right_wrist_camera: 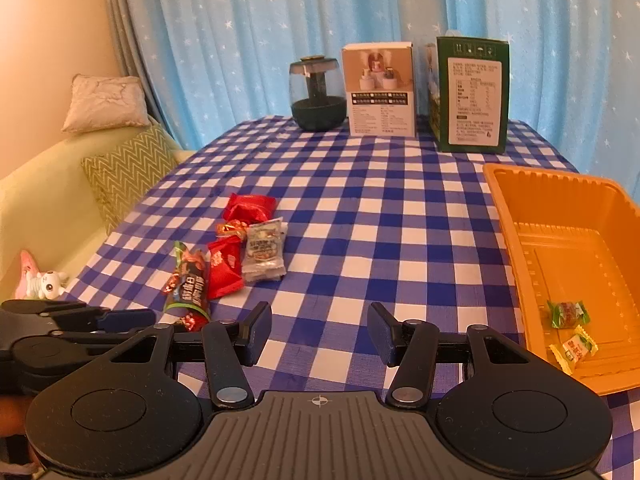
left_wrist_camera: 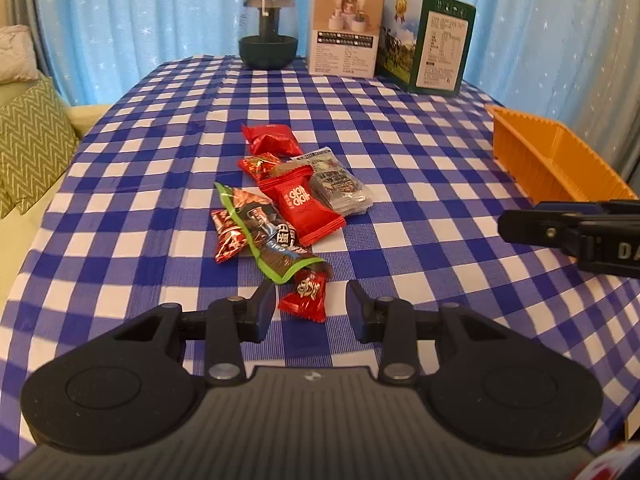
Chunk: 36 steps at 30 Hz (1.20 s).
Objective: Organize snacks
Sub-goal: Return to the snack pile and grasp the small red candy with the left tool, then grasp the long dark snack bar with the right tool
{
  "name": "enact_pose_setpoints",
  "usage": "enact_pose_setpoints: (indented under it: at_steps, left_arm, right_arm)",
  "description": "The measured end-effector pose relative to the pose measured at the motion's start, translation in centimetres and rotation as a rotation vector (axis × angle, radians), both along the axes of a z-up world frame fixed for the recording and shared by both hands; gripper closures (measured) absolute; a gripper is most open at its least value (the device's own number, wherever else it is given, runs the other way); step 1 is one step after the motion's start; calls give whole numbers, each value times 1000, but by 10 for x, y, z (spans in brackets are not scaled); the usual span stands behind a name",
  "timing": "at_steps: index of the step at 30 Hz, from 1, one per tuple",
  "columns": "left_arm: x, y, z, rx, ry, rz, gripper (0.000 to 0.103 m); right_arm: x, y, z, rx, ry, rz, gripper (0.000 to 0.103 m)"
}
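A small red candy (left_wrist_camera: 303,293) lies between the left gripper's (left_wrist_camera: 311,307) open, empty jaws.

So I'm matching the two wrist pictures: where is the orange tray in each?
Left wrist: orange tray at the right edge, only partly in view.
Right wrist: orange tray at the right, two sweets inside.
Shared landmark: green box at the table's far end.
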State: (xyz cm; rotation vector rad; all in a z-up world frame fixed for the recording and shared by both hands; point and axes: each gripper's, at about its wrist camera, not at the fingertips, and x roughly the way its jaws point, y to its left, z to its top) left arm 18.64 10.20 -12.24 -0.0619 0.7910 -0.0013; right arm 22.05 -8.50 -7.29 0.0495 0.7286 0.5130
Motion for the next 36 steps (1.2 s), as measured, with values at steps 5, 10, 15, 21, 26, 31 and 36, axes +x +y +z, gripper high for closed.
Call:
enact_pose_setpoints:
  at_steps: [5,10,15,21,26,31,36]
  left_arm:
    - [12,-1,-10,4,10,-9,69]
    - [17,-1,-16,7,16,-15,73]
    - [16,0,-17,16,45,-17,81]
    - [4,5,-7,32,49,-5,87]
    - [-8,14,-4,29,59,3,87]
    - [-19,22,-9,19,81,19,86]
    - [-18,29,-13,10,77,38,80]
  right_arm:
    - [3,3,-1,-3,7,2,50]
    - [4,8,-1,3,14,10,50]
    - [6,10,0,7,18,14,50]
    - [6,12,2,18,19,20,50]
    - [4,18,3,18,21,39,50]
    - [3,24,2,17,24,51,50]
    - [1,32,1,11,25,69,50]
